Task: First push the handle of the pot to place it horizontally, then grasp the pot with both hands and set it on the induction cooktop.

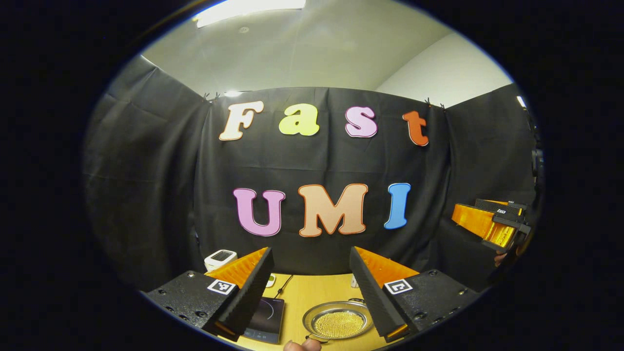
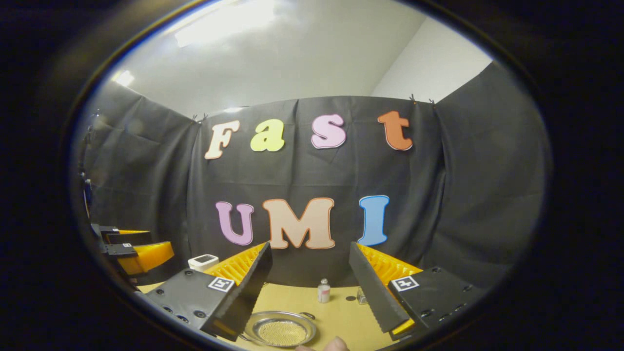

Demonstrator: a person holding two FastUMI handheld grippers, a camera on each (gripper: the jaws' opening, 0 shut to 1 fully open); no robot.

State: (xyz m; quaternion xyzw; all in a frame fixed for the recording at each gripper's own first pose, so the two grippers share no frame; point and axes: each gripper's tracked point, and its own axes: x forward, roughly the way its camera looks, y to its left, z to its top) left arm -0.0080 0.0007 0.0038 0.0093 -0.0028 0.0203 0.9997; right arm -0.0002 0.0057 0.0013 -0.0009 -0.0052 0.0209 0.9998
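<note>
From my station I log, largest first: the booth wall of matte black cloth, creased and clipped at its top edge, with a pale ceiling and a bright strip light above it. Next, the table, smooth yellow-tan wood grain. My left gripper hangs above it, jaws wide apart and empty, ribbed wedge fingers with toothed inner faces; my right gripper likewise stands open and holds nothing, and it also shows at the right edge of the left gripper view. The induction cooktop is a flat, glossy dark slab, partly hidden behind the left finger. The pot, a shallow round piece of shiny metal with a fine golden mesh-like bottom, sits on the table just right of the cooktop, apart from it. Behind: a small white boxy device, a little white bottle, and a fingertip at the bottom edge.
</note>
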